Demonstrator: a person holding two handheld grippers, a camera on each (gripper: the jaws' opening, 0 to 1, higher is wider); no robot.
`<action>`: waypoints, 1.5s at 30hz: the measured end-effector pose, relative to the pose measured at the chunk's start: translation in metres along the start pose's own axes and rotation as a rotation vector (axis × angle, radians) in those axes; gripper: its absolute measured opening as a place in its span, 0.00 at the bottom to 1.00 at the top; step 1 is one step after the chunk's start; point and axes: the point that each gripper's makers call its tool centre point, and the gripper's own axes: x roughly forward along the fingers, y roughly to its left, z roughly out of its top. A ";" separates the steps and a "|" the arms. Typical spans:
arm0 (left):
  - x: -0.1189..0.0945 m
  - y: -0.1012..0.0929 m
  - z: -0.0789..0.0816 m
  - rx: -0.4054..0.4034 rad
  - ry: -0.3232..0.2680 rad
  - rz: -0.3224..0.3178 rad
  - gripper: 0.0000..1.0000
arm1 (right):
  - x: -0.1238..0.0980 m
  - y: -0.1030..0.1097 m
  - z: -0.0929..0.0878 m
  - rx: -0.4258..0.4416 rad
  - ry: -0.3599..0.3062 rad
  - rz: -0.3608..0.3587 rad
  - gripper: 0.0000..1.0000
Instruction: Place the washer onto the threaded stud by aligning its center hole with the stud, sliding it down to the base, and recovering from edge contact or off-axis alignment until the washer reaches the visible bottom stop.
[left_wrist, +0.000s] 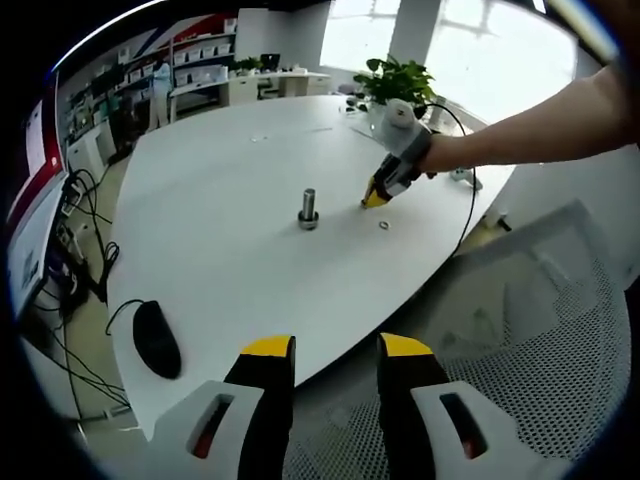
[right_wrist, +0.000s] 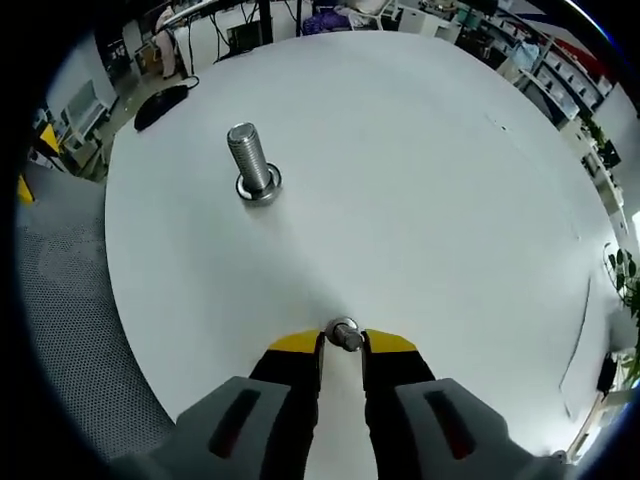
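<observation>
Count: one upright threaded steel stud (right_wrist: 252, 165), one small silver ring washer (right_wrist: 344, 334), one black computer mouse (left_wrist: 157, 338).
Washer: flat on the round white table (right_wrist: 420, 170), well apart from the stud.
My right gripper (right_wrist: 343, 343): tips down, jaws closing around the washer (grip unconfirmed).
My left gripper (left_wrist: 331, 349): released, hanging off-table.

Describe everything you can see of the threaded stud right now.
The threaded stud is a short grey metal bolt standing upright on the white table, threads running up its shaft to a flat top. A shiny ring-like base or collar sits around its foot. Nothing grips or touches it; the right tool is apart from it, jaws closed around a washer on the table. In the left gripper view it stands near the table's middle.
</observation>
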 end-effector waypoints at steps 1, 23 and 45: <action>0.000 0.000 0.000 0.001 0.000 0.000 0.31 | -0.001 0.000 -0.001 0.011 -0.003 0.000 0.17; 0.001 -0.001 -0.001 0.008 0.009 -0.005 0.30 | -0.008 0.040 -0.025 0.047 -0.010 0.084 0.19; 0.001 -0.001 -0.001 0.010 0.009 -0.005 0.30 | -0.006 0.047 -0.034 -0.030 0.039 0.082 0.17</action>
